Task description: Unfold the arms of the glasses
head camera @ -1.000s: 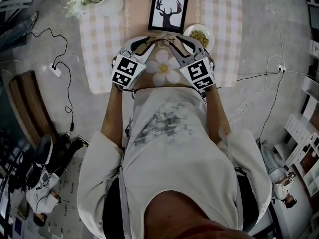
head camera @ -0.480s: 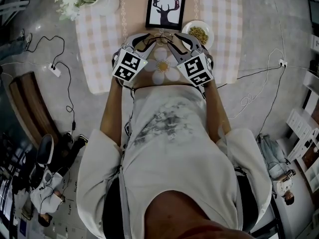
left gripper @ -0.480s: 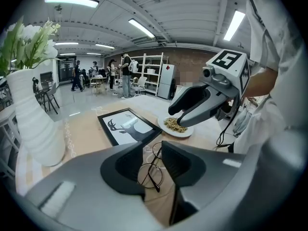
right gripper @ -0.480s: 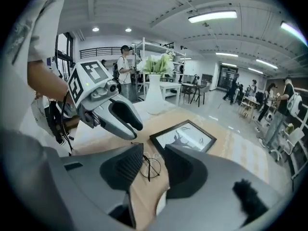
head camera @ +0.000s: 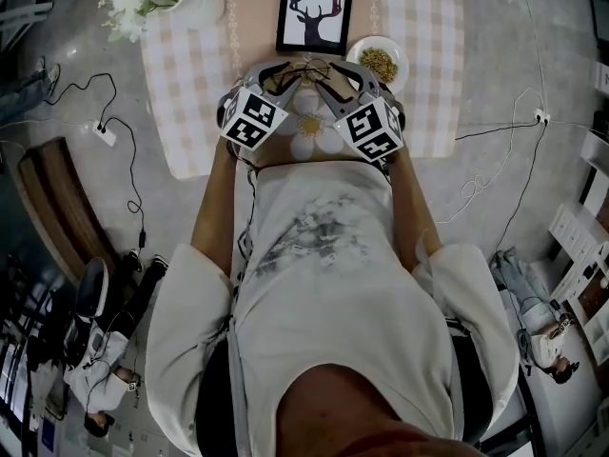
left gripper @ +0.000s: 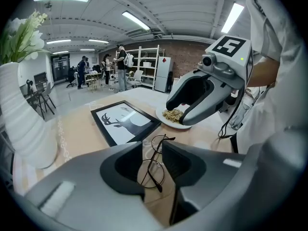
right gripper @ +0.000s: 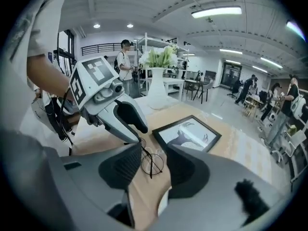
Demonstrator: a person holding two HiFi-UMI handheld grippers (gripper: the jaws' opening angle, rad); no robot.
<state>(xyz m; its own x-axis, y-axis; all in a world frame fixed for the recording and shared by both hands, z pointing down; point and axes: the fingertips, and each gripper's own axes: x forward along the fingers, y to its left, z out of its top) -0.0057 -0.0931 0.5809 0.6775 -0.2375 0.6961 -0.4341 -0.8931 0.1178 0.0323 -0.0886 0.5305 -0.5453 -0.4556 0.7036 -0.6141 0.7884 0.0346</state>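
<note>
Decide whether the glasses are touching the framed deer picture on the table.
Apart. The left gripper view shows a strip of bare table between the glasses and the picture frame.

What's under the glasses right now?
Only the tan runner: the glasses lie on it, and it shows through both lenses. The tabletop beneath the runner is covered.

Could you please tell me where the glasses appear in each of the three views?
Head view: glasses at top centre, just below the deer picture.
Left gripper view: glasses low centre, below and right of the deer picture.
Right gripper view: glasses centre, slightly low, left of the deer picture.
Shared landmark: the black-framed deer picture.
</note>
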